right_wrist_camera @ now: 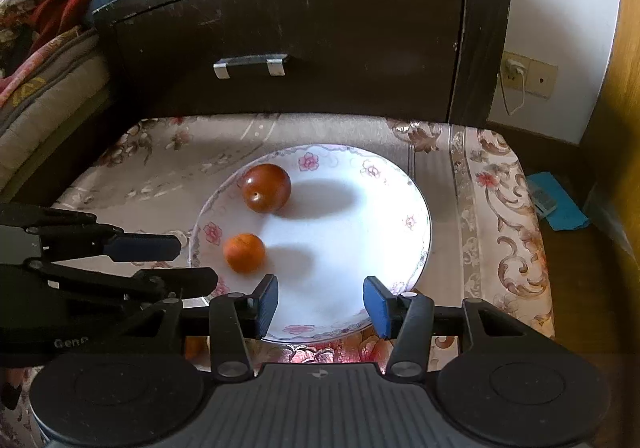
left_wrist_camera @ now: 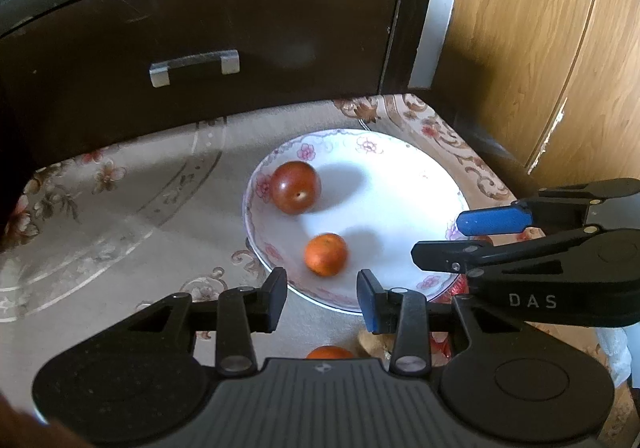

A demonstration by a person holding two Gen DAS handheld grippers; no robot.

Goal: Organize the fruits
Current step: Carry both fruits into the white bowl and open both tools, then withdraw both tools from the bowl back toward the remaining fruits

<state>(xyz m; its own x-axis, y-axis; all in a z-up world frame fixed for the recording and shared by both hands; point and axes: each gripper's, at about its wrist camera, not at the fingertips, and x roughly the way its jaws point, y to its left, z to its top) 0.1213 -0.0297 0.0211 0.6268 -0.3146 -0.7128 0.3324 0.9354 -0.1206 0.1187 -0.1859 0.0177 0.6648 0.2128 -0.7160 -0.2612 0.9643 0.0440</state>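
Observation:
A white plate with a floral rim (left_wrist_camera: 400,208) (right_wrist_camera: 360,248) lies on a flower-patterned cloth. On it sit a dark red round fruit (left_wrist_camera: 296,187) (right_wrist_camera: 266,187) and, nearer, a small orange fruit (left_wrist_camera: 325,254) (right_wrist_camera: 244,252). My left gripper (left_wrist_camera: 322,300) (right_wrist_camera: 198,263) hovers open over the plate's near left rim, just short of the orange fruit, holding nothing. My right gripper (right_wrist_camera: 322,304) (left_wrist_camera: 438,238) is open and empty over the plate's near edge. Another orange fruit (left_wrist_camera: 330,352) (right_wrist_camera: 195,346) lies off the plate, half hidden under the left gripper.
A dark wooden cabinet with a metal drawer handle (left_wrist_camera: 195,66) (right_wrist_camera: 251,64) stands right behind the cloth-covered surface (left_wrist_camera: 100,208). A light wooden wardrobe (left_wrist_camera: 540,48) is at the right. Bedding (right_wrist_camera: 40,48) lies at the left, and a blue object (right_wrist_camera: 556,204) on the floor.

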